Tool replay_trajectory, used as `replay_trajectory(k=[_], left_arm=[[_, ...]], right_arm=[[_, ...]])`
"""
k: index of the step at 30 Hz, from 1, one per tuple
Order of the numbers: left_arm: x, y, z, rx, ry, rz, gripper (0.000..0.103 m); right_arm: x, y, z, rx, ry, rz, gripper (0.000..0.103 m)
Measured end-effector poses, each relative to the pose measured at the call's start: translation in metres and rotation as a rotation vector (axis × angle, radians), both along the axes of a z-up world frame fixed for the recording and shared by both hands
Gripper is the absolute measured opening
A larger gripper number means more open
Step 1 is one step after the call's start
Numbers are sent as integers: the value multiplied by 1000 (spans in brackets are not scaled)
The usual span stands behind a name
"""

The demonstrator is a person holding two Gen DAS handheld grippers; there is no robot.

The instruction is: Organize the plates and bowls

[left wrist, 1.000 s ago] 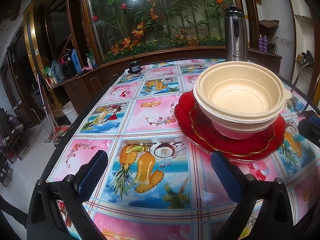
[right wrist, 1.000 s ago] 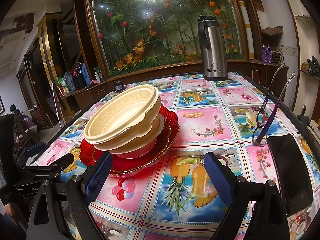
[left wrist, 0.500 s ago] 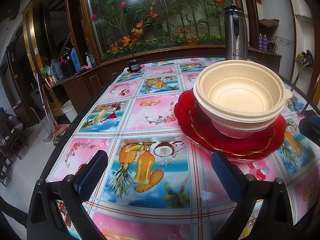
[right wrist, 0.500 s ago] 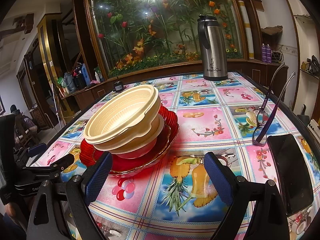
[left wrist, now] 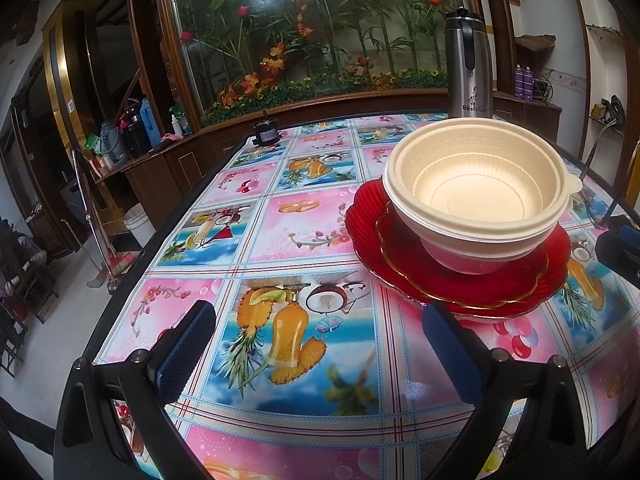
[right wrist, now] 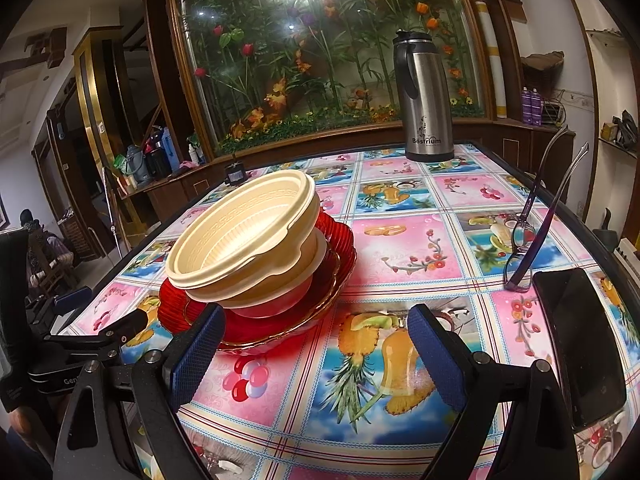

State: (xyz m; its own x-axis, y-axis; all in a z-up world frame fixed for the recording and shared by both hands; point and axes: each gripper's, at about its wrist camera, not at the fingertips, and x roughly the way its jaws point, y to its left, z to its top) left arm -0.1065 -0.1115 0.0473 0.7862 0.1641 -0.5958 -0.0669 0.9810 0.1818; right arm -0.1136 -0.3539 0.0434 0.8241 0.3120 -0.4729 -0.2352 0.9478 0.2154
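Cream bowls (left wrist: 476, 196) are nested in a stack on red plates (left wrist: 460, 280) on the fruit-print tablecloth. A pale bowl (left wrist: 460, 256) sits lowest in the stack. In the right wrist view the bowl stack (right wrist: 244, 240) tilts and the red plates (right wrist: 280, 312) lie under it. My left gripper (left wrist: 316, 350) is open and empty, hovering in front and left of the plates. My right gripper (right wrist: 312, 346) is open and empty, its left fingertip near the plates' front rim.
A steel thermos (right wrist: 424, 96) stands at the table's far end. Glasses (right wrist: 532, 240) and a dark phone (right wrist: 580, 344) lie at the right edge. A small black jar (left wrist: 266, 133) sits at the far left edge. The left gripper shows in the right wrist view (right wrist: 80, 344).
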Motion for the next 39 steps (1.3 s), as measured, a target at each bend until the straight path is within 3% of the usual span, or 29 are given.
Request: replay_trajectory(k=[39], left_arm=[[3,-4,0,-21,79,-14,103]], right_arm=[[-1,-4,2,21,-8,-1,95]])
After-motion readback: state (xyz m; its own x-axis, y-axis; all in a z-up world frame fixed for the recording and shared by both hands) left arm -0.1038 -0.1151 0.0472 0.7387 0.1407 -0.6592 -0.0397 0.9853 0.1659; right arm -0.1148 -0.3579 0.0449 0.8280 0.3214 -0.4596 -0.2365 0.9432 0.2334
